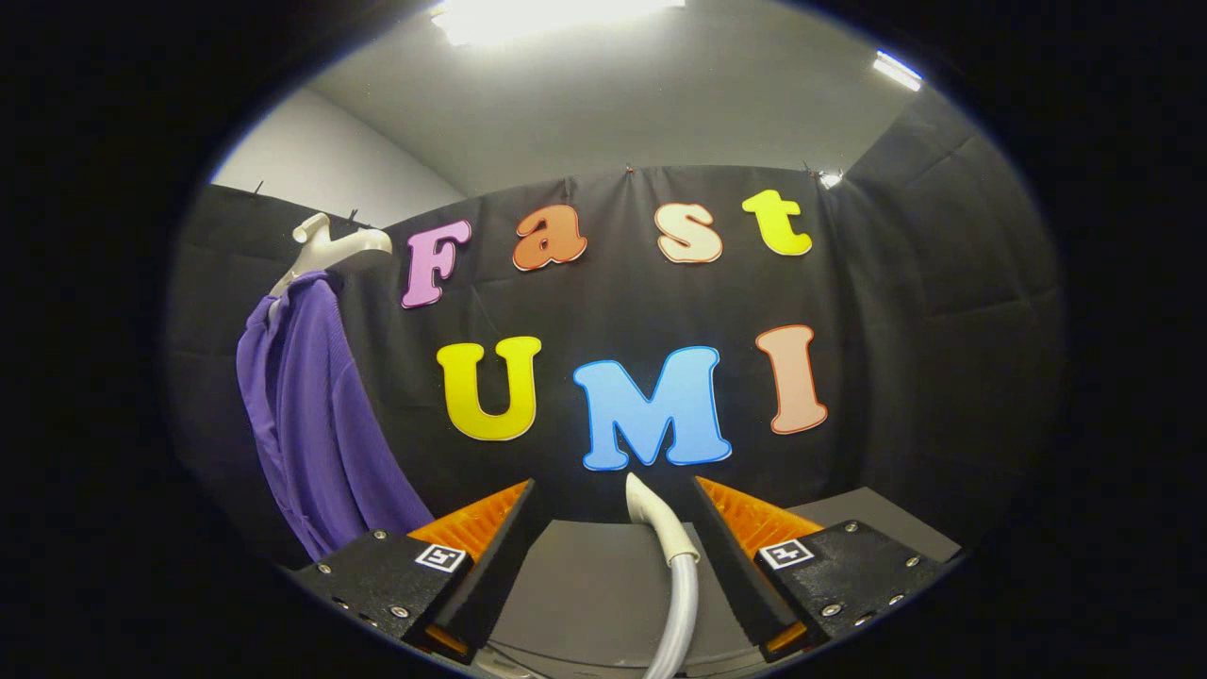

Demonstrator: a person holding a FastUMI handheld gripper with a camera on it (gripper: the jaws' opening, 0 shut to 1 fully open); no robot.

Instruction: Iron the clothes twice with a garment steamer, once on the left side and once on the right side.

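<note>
A purple garment [311, 424] hangs on a white hanger [330, 250] against the booth's black wall, off to the left beyond my fingers. The white steamer head [653, 517] with its grey hose [681, 613] rises between my fingers, close to the right one. My gripper [613, 486] is open, with a wide gap left of the steamer head. I cannot tell whether the right finger touches it.
A grey tabletop [585, 585] lies under and just ahead of the fingers, running up to the black cloth wall [905, 358]. A white wall [330, 174] and ceiling lights show above the cloth.
</note>
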